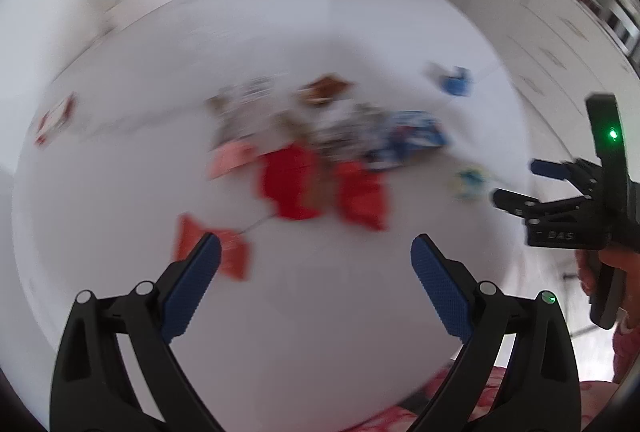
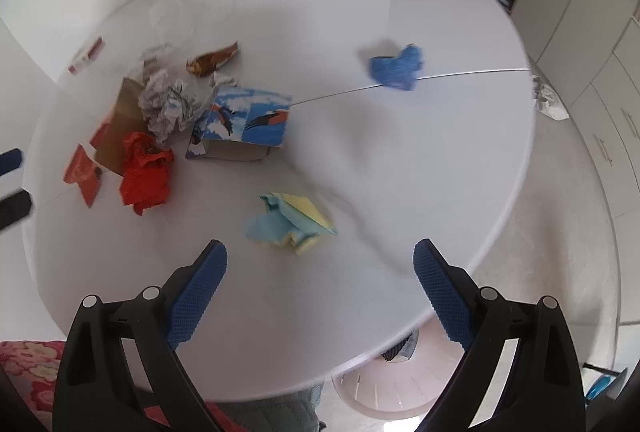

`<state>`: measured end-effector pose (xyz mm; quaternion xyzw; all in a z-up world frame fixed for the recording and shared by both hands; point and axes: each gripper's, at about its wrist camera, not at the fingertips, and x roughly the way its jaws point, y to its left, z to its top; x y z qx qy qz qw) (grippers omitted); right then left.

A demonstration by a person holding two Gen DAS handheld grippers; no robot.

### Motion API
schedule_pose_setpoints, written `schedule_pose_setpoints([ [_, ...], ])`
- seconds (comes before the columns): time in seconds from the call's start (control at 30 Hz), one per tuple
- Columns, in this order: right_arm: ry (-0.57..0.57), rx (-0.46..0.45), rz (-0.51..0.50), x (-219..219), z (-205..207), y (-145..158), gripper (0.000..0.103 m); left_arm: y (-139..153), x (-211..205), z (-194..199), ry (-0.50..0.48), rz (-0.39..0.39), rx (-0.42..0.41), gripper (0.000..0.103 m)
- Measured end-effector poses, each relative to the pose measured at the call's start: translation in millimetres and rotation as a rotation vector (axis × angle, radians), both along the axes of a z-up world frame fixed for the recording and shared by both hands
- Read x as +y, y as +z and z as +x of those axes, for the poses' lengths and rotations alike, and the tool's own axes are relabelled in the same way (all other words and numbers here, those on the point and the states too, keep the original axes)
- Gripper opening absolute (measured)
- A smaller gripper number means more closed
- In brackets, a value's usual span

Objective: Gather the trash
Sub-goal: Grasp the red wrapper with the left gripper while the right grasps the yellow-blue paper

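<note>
Both grippers hang above the round white table [image 2: 400, 160], tilted steeply down at it, and both are empty. The left gripper [image 1: 316, 264] has its blue fingers spread wide with only bare tabletop between them. The right gripper [image 2: 320, 268] is spread just as wide, nothing between its pads either.

The trash sits scattered rather than gathered, which is why the hands look poised over the table instead of committed to one piece. A heap lies toward the left side: crumpled red paper [image 2: 144, 168], a ball of newspaper [image 2: 168, 104], a brown wrapper [image 2: 212, 60] and a flattened box printed with a bird [image 2: 248, 120]. A blue scrap [image 2: 396, 68] lies well apart on the far side.

Closest to the right gripper is a crumpled wad of pale blue and yellow paper [image 2: 288, 220], just ahead of the fingertips and nearer the left finger than the right. By the left gripper, a red packet [image 1: 216, 248] lies partly behind the left fingertip, though that view is too blurred to say whether they touch.

A pink basket [image 2: 384, 388] stands on the floor below the table's near edge, probably the bin for all this.
</note>
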<state>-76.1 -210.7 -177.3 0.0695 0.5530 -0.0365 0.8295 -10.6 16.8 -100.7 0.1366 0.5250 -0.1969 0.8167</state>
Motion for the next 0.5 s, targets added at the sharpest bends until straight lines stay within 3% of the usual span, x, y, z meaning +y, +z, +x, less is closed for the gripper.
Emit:
schedule_pose_setpoints([
  [0.13,0.019,0.031,-0.017,10.8,16.9,-15.6,0.091,-13.4,43.6,16.4,0.096,0.003,0.021,0.091],
  [0.33,0.027,0.076,-0.049,23.6,23.9,-33.6,0.054,-42.0,80.8,38.6,0.171,-0.018,0.084,0.092],
  [0.5,-0.006,0.071,-0.067,22.7,22.6,-23.7,0.043,-71.7,83.4,52.8,0.171,0.000,0.117,0.091],
])
